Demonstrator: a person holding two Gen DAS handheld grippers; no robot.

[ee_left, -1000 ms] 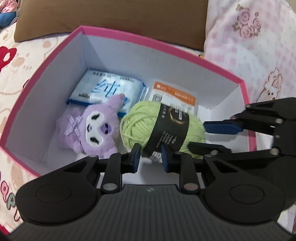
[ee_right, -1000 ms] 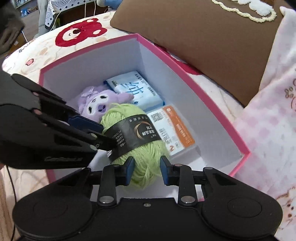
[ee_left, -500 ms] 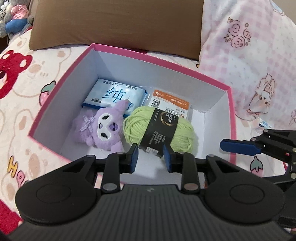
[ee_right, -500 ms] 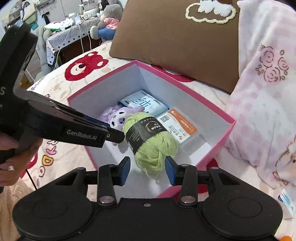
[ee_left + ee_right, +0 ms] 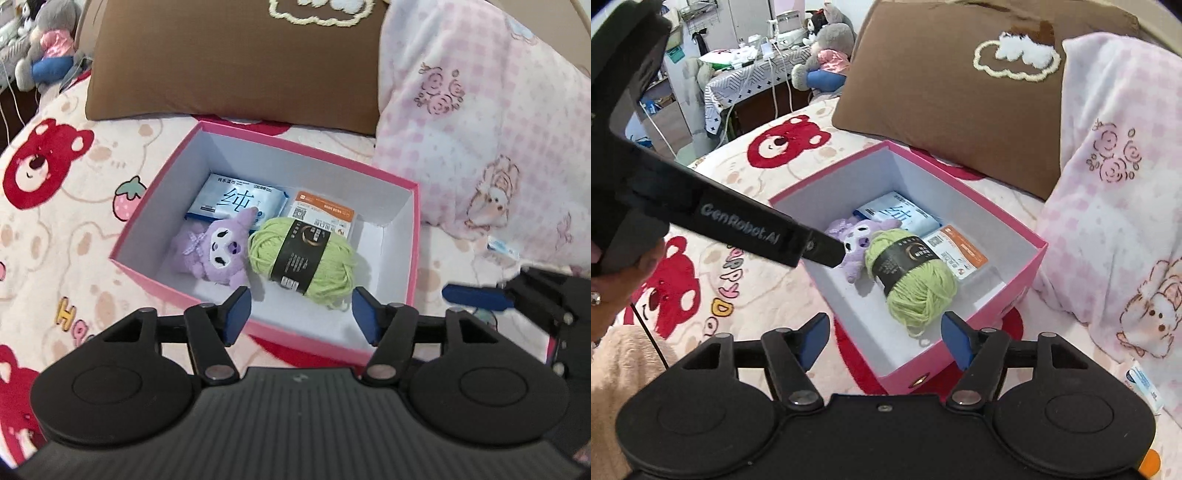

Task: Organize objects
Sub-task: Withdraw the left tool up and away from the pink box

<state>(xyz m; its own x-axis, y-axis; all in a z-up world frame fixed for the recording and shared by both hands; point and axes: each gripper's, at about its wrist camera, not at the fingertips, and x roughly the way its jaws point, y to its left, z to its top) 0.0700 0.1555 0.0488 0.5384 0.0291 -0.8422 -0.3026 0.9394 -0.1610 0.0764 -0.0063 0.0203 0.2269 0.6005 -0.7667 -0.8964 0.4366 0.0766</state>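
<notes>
A pink box (image 5: 155,206) (image 5: 1030,273) with white inner walls sits on the bed. Inside lie a green yarn ball (image 5: 303,258) (image 5: 916,284) with a black band, a purple plush (image 5: 218,251) (image 5: 855,240), a blue-white tissue pack (image 5: 229,201) (image 5: 905,216) and an orange-white packet (image 5: 325,214) (image 5: 962,251). My left gripper (image 5: 301,314) hovers above the box's near edge, its jaws opening with nothing between them. My right gripper (image 5: 884,339) hangs above the box's near corner, jaws opening too and holding nothing. The right gripper's blue finger (image 5: 476,297) shows in the left wrist view.
A brown pillow (image 5: 236,62) (image 5: 945,96) lies behind the box and a pink patterned blanket (image 5: 480,129) (image 5: 1119,206) to its right. A small white-blue packet (image 5: 502,249) (image 5: 1145,384) rests on the bedspread. A hand (image 5: 613,288) holds the left gripper's body.
Both grippers have risen and pulled back from the box, and their jaws have spread. The yarn ball, earlier just ahead of the right gripper's fingertips, now lies free in the box.
</notes>
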